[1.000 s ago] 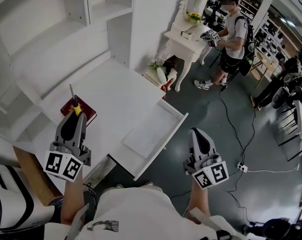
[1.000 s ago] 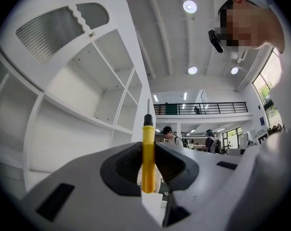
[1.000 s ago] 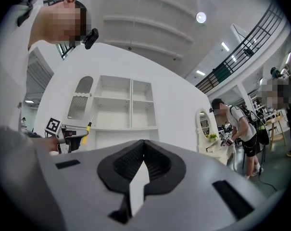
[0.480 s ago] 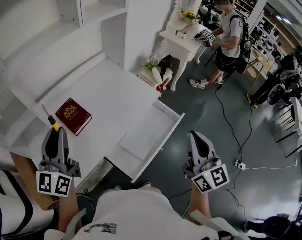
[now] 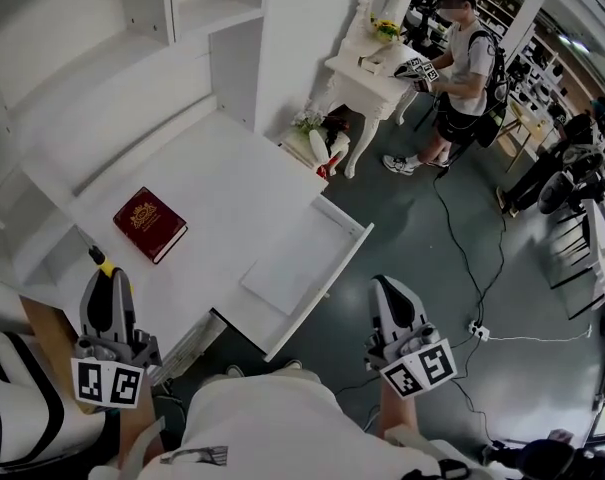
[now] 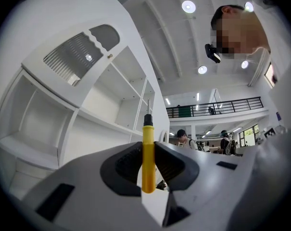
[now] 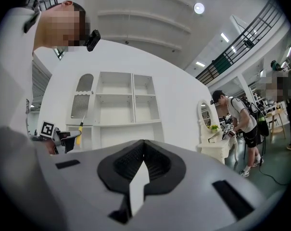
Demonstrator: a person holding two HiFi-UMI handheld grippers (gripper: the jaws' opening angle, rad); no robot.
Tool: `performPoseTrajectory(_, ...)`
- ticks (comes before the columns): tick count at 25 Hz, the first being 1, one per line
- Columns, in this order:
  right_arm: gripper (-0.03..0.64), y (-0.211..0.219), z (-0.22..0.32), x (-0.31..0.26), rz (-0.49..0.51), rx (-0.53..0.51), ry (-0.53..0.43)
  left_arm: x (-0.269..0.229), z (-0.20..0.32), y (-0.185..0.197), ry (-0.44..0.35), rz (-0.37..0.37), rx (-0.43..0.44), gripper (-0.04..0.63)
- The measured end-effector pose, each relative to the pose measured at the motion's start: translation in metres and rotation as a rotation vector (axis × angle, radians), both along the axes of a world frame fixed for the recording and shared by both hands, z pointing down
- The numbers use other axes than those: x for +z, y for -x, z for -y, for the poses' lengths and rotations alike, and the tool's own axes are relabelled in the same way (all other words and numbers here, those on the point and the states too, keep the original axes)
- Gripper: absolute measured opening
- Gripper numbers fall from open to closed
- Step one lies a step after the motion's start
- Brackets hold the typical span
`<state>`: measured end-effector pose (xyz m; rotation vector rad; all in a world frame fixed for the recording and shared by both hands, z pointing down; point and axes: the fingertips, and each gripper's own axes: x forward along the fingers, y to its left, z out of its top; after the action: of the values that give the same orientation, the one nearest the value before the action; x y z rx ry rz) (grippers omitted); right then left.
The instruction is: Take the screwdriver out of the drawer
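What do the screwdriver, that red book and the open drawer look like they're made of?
The screwdriver has a smooth, matte yellow handle, probably plastic, and a thin grey shaft, likely metal. The red book has a dark cover with gold stamping, perhaps leatherette or cloth. The drawer shows flat, even white surfaces, likely painted or laminated board.

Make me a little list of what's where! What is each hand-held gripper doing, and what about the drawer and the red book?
left hand-held gripper: shut on the yellow-handled screwdriver, held above the desk edge
right hand-held gripper: shut, nothing in it
white drawer: open, screwdriver not in it
dark red hardcover book: lying flat on the white desk top
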<state>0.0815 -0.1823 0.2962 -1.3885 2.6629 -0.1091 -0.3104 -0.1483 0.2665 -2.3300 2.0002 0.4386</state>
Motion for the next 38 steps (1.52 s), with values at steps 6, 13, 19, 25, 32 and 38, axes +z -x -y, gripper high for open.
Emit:
performPoseTrajectory(6,0.009,0.011,0.002,0.0,-0.013,-0.014,-0.008,0.001,0.001,0.007,-0.001,-0.01,0.001,0.087)
performPoseTrajectory(13,0.009,0.021,0.004,-0.005,-0.012,-0.026,-0.016,0.002,0.003,0.007,-0.005,-0.03,0.014,0.086)
performPoseTrajectory(19,0.009,0.025,0.004,-0.007,-0.042,-0.012,-0.031,0.005,0.004,0.009,-0.003,-0.036,0.022,0.087)
performPoseTrajectory(25,0.009,0.025,0.004,-0.007,-0.055,0.005,-0.051,0.009,0.005,0.004,-0.01,-0.042,0.035,0.086)
performPoseTrajectory(32,0.009,0.023,0.004,-0.013,-0.059,0.006,-0.073,0.007,0.007,-0.002,-0.016,-0.046,0.045,0.086)
performPoseTrajectory(38,0.009,0.017,0.003,-0.011,-0.053,0.009,-0.074,0.007,0.005,-0.009,-0.01,-0.039,0.043,0.087)
